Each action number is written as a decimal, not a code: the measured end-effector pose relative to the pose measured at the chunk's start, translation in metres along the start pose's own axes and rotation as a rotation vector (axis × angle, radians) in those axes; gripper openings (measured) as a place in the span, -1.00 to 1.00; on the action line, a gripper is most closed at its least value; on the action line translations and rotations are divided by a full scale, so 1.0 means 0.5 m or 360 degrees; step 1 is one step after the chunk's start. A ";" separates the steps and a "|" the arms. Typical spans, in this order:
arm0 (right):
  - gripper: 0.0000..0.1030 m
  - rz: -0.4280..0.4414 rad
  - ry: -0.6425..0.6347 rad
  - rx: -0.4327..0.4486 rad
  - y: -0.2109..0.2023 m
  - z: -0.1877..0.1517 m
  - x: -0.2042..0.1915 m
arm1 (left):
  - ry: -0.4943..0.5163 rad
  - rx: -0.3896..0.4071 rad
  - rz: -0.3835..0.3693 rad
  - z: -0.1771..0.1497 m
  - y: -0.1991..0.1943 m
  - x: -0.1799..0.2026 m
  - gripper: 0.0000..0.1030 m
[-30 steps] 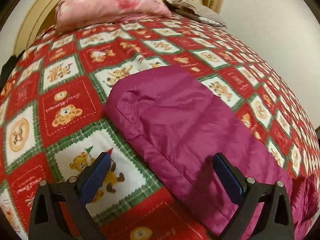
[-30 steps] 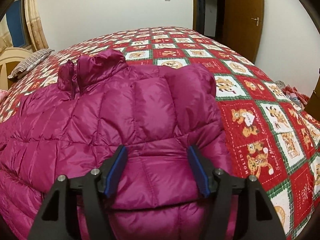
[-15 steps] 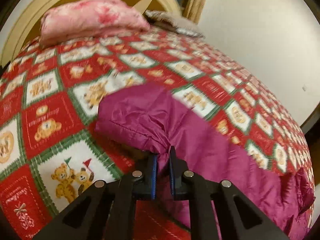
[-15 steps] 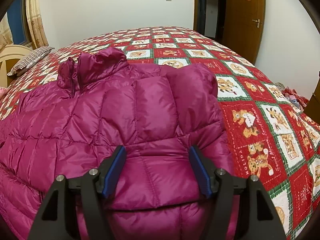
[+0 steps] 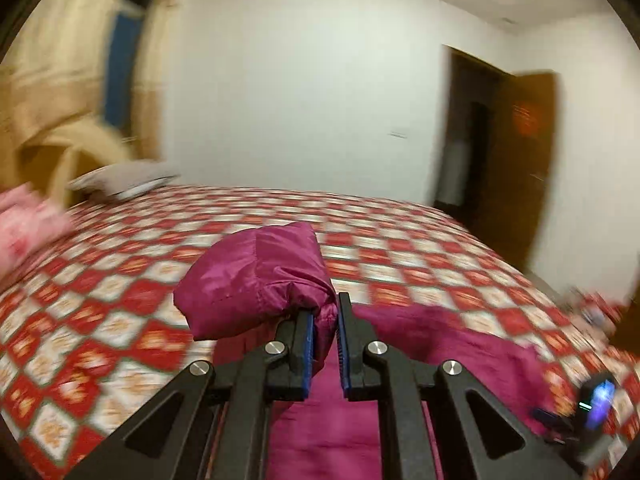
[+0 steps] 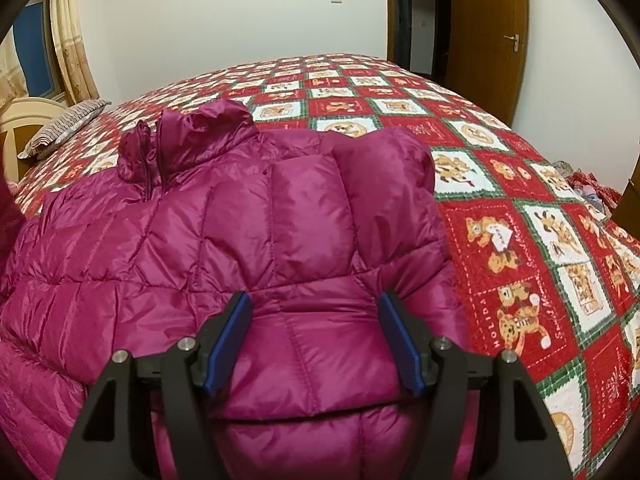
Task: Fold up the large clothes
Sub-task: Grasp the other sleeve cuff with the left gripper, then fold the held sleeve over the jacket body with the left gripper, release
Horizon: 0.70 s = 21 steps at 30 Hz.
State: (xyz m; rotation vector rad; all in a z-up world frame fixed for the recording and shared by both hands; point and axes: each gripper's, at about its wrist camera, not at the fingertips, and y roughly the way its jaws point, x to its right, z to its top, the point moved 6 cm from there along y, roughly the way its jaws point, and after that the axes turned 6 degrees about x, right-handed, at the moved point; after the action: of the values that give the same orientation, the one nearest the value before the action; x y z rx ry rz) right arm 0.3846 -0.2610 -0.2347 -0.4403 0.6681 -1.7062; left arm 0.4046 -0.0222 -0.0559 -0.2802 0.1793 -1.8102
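A magenta quilted puffer jacket (image 6: 248, 248) lies on the bed, collar (image 6: 200, 132) toward the far side, one sleeve folded over its front. My left gripper (image 5: 325, 320) is shut on the jacket's other sleeve (image 5: 256, 276) near the cuff and holds it lifted above the bed, with the jacket body (image 5: 440, 344) below. The left wrist view is motion-blurred. My right gripper (image 6: 314, 308) is open, its blue pads (image 6: 230, 336) resting over the jacket's lower front, holding nothing.
A red, white and green teddy-bear quilt (image 6: 520, 208) covers the bed. A grey striped pillow (image 6: 60, 128) and a pink pillow (image 5: 28, 224) lie by the cream headboard (image 6: 16, 112). A brown door (image 6: 484, 40) stands behind. Small clutter (image 6: 588, 188) sits beside the bed at right.
My left gripper closed on the sleeve, lifted it off the bed and swung it toward the jacket body. My right gripper stayed open in place.
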 end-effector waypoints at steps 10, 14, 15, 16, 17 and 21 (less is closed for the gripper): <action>0.34 0.0067 0.0080 0.0016 -0.003 0.000 0.011 | 0.0285 -0.0499 -0.0276 -0.252 0.109 0.240 -0.78; 0.35 0.0077 0.0090 0.0020 -0.004 -0.001 0.013 | 0.0163 -0.0736 -0.0385 -0.319 0.132 0.241 -0.62; 0.35 0.0083 0.0097 0.0021 -0.004 -0.001 0.013 | 0.0129 -0.0752 -0.0428 -0.319 0.129 0.236 -0.51; 0.35 0.0088 0.0103 0.0022 -0.004 0.000 0.014 | 0.0103 -0.0763 -0.0460 -0.316 0.121 0.236 -0.34; 0.35 0.0089 0.0105 0.0023 -0.004 0.000 0.014 | 0.0085 -0.0777 -0.0482 -0.314 0.115 0.238 -0.24; 0.35 0.0084 0.0100 0.0020 -0.002 0.000 0.013 | 0.0201 -0.0765 -0.0457 -0.304 0.064 0.246 0.17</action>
State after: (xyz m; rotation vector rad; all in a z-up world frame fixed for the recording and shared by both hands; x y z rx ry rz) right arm 0.3824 -0.2670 -0.2345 -0.3588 0.7082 -1.6792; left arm 0.3622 -0.1530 -0.1983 -0.5526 0.6976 -2.0539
